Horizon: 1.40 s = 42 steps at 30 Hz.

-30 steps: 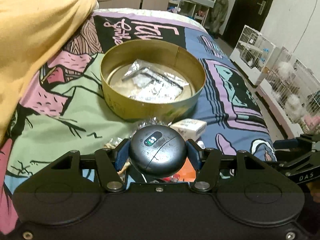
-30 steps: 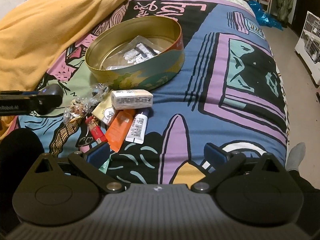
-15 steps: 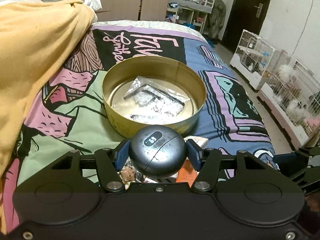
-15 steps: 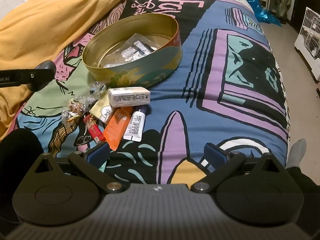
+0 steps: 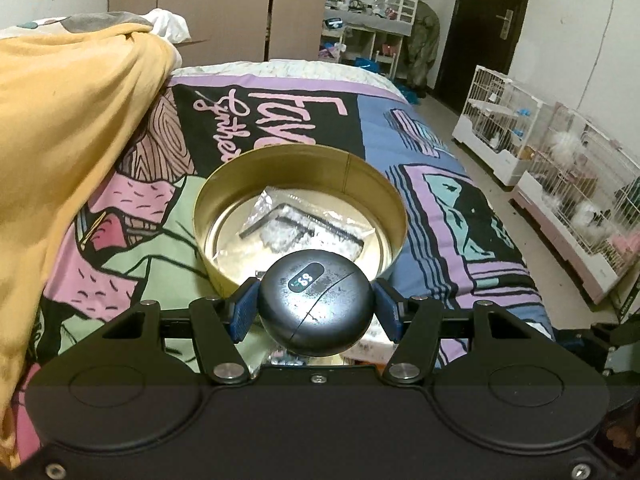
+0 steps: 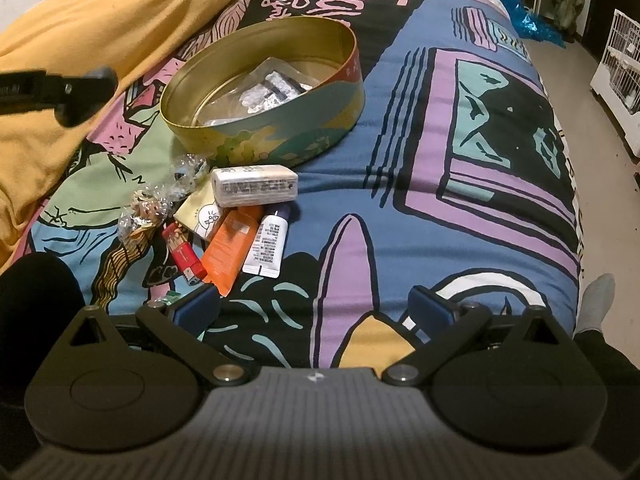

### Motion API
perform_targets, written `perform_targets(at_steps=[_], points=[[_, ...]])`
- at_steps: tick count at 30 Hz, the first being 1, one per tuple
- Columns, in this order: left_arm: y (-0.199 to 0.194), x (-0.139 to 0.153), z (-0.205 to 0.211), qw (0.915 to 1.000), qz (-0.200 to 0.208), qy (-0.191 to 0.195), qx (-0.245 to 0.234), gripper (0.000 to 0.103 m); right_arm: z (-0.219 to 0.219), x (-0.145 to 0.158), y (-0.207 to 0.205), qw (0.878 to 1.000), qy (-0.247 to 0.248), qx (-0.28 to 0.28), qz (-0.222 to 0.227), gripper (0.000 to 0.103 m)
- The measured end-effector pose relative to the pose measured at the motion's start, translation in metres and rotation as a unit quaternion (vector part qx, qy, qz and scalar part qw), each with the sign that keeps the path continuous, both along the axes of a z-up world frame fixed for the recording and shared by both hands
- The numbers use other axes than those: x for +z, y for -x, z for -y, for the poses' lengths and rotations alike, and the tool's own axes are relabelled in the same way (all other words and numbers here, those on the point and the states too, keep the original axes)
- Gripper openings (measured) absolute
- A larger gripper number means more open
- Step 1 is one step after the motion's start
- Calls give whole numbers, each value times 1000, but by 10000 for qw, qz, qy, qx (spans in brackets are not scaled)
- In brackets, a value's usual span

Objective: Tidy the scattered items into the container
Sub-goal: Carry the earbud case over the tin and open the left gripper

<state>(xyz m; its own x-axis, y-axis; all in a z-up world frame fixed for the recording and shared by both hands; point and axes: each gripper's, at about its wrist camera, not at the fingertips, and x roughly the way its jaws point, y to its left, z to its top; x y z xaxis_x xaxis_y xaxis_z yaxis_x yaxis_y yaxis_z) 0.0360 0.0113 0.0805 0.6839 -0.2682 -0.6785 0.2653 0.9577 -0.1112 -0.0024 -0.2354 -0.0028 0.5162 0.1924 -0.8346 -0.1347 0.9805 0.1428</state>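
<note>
One case (image 5: 316, 302), round and dark, is clamped between the left fingers (image 5: 242, 312), both blue pads pressing its sides. Just ahead of those fingers and below them sits the tin (image 5: 300, 216) on the bed (image 5: 460, 216), with a clear bag (image 5: 304, 224) of small parts lying in its bottom. The case looks to hang near the tin's near rim, not yet clearly over the middle.

To do this step well, I would carry the case forward until it is past the rim and over the open floor of the tin, lower it close to the bag, and only then let the pads part; a smooth round shell dropped from height could bounce or roll out, and the soft bed may let the tin tip if the rim is knocked.

Right fingers (image 6: 198, 306) stand apart with nothing between them. Ahead of them to the left lies the pile: box (image 6: 256, 184), white tube (image 6: 268, 246), orange tube (image 6: 230, 250), lighter (image 6: 182, 254), wrapped sweets (image 6: 152, 206).
</note>
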Motion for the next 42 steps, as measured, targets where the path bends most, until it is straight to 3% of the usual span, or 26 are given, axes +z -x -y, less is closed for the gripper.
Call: perform_targets(at_steps=[12,23,34,37,39,40,42], points=[[-32,7,14,9999,60,-113,-104,58,2,-3,-6,10000,-2,0,-44,103],[-95,0,32,9999,-63,-128,22,58,-1,-3,-8,10000,57,27,-63,103],[-146,-14,37,9988,-49,-83,489,58,-4,2,-7,9999,141,17,-64,103],[-155,-16,28,9977,-61,82,674,59,-7,3,-8,9998,187,40,-62,103],[-156,-15,22,9966,88,115,815,74,-10,4,-9,9998,203,44,-58,103],[-153,-13,19,9958,230,127,879,87,-11,5,-9,9998,209,47,-55,103],[-147,-10,13,9953,391,198,864,94,-14,7,-9,9997,225,63,-34,103]])
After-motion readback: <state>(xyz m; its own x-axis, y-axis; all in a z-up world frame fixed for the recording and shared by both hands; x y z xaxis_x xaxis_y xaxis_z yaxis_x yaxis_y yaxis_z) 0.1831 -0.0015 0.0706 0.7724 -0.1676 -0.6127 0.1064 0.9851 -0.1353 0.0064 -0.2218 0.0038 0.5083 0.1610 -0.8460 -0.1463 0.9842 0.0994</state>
